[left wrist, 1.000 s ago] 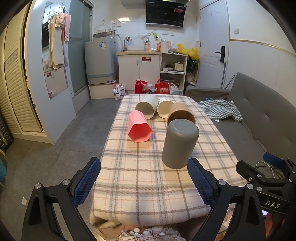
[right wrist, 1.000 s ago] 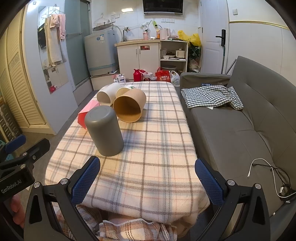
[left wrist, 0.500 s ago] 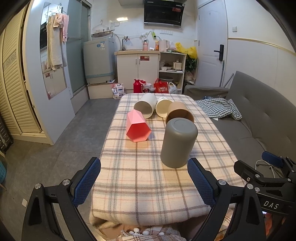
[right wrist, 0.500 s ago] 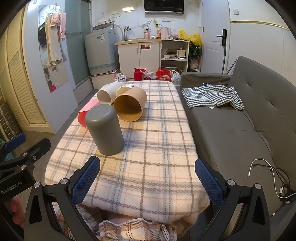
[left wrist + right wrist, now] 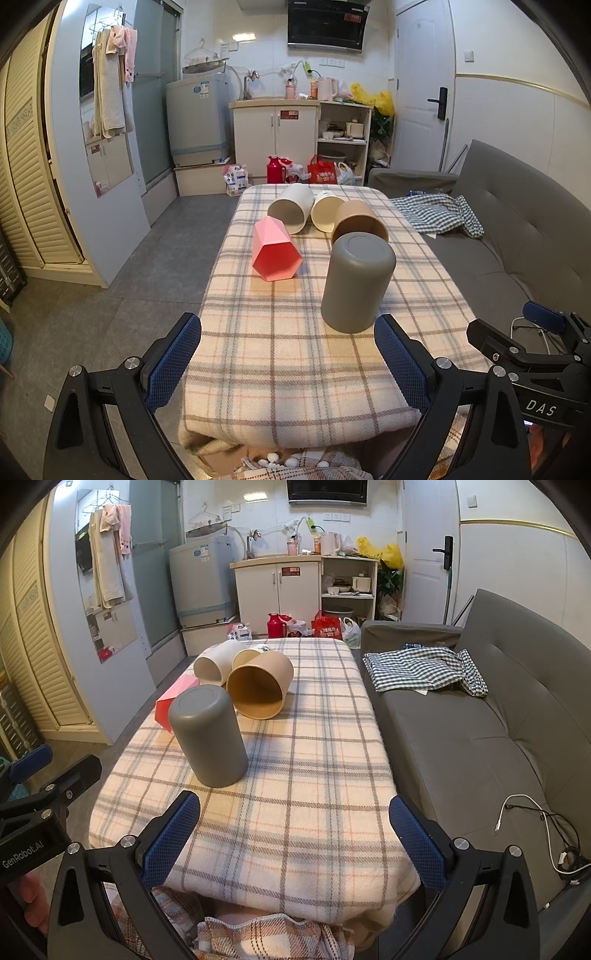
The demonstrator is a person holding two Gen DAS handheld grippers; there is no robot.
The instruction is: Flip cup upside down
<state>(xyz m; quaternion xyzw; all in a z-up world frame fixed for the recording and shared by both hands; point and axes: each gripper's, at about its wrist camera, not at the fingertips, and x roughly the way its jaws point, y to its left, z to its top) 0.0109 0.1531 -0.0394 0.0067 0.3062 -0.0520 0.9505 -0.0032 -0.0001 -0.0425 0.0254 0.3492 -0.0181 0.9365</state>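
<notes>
Unmoved: grey cup [image 5: 356, 282] inverted | plaid table [image 5: 295, 369] | sofa [image 5: 480, 720] | both grippers wide, empty

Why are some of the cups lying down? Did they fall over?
Four cups lie on their sides on the checked table cloth: the pink cup, white cup, cream cup and brown cup. Only the gray cup stands, bottom up. Nothing spilled. Whether they fell, the pictures cannot say.
</notes>
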